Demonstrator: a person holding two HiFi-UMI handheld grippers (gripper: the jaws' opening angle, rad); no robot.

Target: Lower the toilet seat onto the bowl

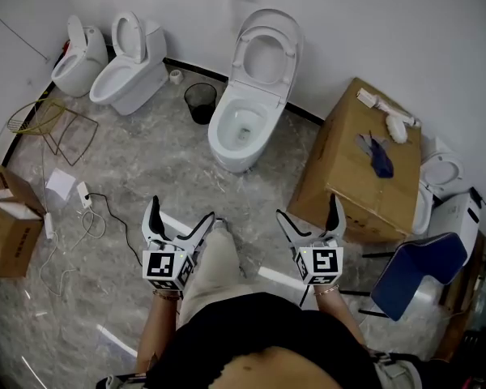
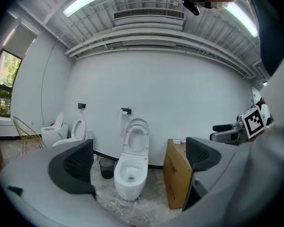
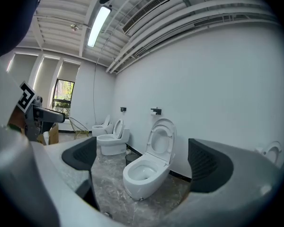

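Toilet [image 1: 241, 136] between bin [image 1: 200, 102] and box [image 1: 352, 168]

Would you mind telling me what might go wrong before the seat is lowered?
The toilet seat stands upright against its lid, so the jaws might catch both. Released early, it could slam onto the bowl. The cardboard box and waste bin flank the toilet, so an elbow may bump them.

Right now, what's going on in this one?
A person stands back from the middle toilet, holding the left hand-held gripper and right hand-held gripper, both open and empty. The toilet seat is upright against the lid, leaving the bowl uncovered. Neither hand-held gripper touches it; lowering has not begun.
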